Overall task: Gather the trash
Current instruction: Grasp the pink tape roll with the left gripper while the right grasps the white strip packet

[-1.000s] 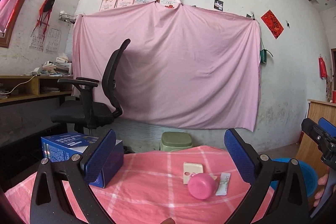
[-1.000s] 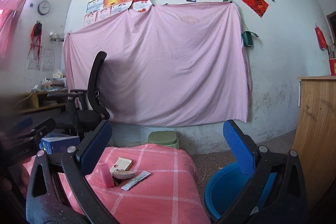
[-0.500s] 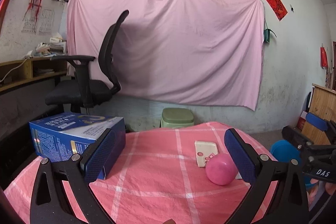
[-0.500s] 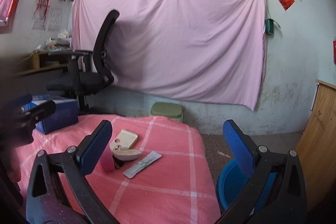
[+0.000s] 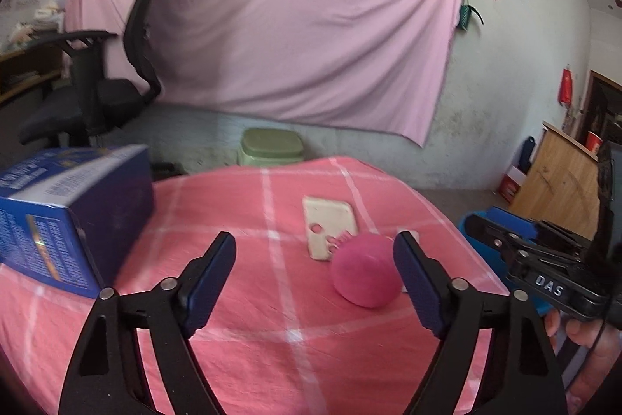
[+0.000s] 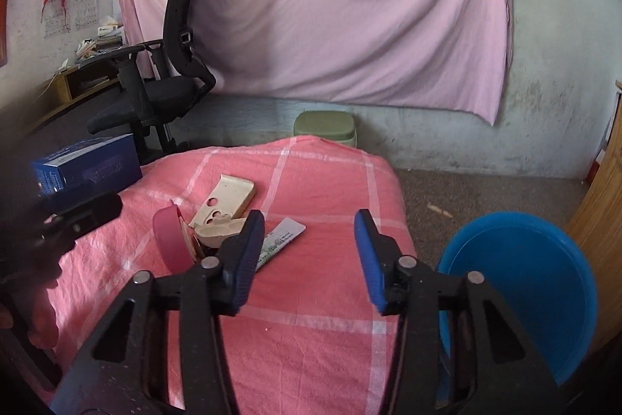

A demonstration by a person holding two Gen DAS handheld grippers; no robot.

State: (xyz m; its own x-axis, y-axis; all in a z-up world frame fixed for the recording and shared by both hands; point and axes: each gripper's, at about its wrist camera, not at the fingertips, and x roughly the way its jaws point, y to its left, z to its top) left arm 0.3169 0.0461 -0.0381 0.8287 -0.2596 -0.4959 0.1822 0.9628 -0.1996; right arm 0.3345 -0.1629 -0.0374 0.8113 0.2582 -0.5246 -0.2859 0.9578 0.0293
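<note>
Pink lid: we see the round pink lid [image 5: 365, 271] lying on the pink checked cloth [image 5: 248, 337], just ahead of our left gripper's right finger and touching nothing of it; from our right gripper it stands on edge beyond the left finger.
Cream case: a flat cream case [image 5: 329, 227] with holes lies just beyond the lid, farther from our left fingers.
Cream piece: a curved cream piece [image 6: 219, 232] sits right ahead of our right gripper's left fingertip.
Sachet: a printed sachet [image 6: 280, 240] lies just past that same fingertip, partly behind it.
Left gripper: our left gripper [image 5: 314, 257] has just been closing; still parted, only bare cloth between the pads.
Right gripper: our right gripper [image 6: 309, 246] has just been closing too; gaping, holding nothing.
Blue basin: a blue basin [image 6: 544, 279] sits on the floor, right of our right finger.
Blue box: a blue box [image 5: 74, 212] rests on the cloth, left of our left finger.
</note>
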